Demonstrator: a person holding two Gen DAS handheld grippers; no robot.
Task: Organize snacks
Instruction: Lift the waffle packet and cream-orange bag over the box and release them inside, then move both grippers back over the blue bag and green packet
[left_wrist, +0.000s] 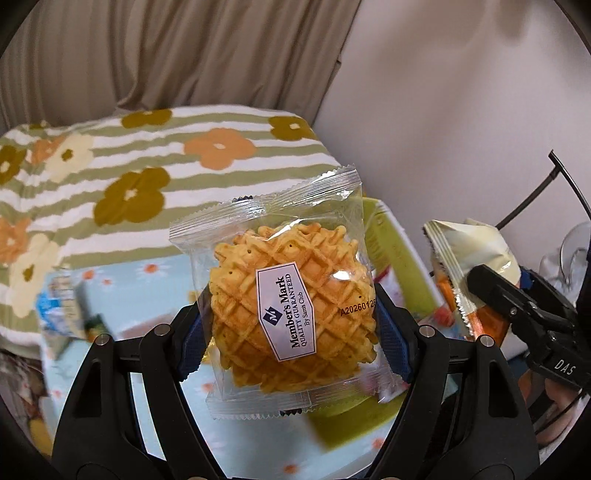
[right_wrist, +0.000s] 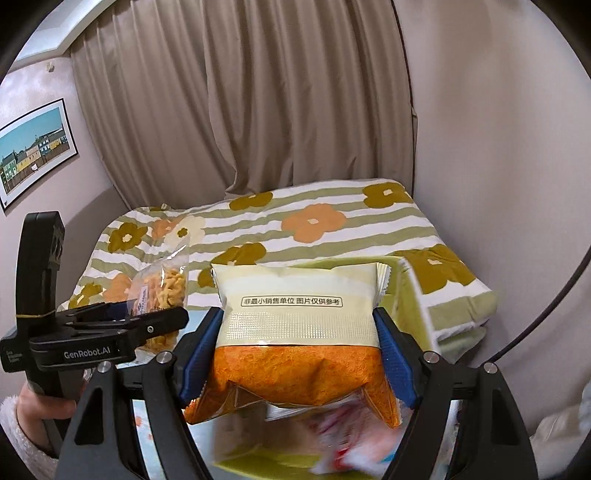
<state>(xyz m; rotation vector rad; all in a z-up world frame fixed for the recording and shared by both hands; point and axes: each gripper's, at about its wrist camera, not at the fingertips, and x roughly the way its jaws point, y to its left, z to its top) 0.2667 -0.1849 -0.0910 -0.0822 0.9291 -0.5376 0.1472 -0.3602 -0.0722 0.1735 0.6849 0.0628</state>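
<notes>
Your left gripper clamps a wrapped waffle and your right gripper clamps an orange snack bag, both held up above the green box. Neither is stowed yet; more packets lie below on the desk.

The waffle cookie packet is clear plastic over a golden-yellow grid-patterned waffle, with a white label printed in navy. The snack bag is cream on its far half, fuzzy orange on its near half, with a dotted pale band between. The bedspread has green and white stripes with olive, orange and cream flowers. The box is lime green. The curtain is taupe.
</notes>
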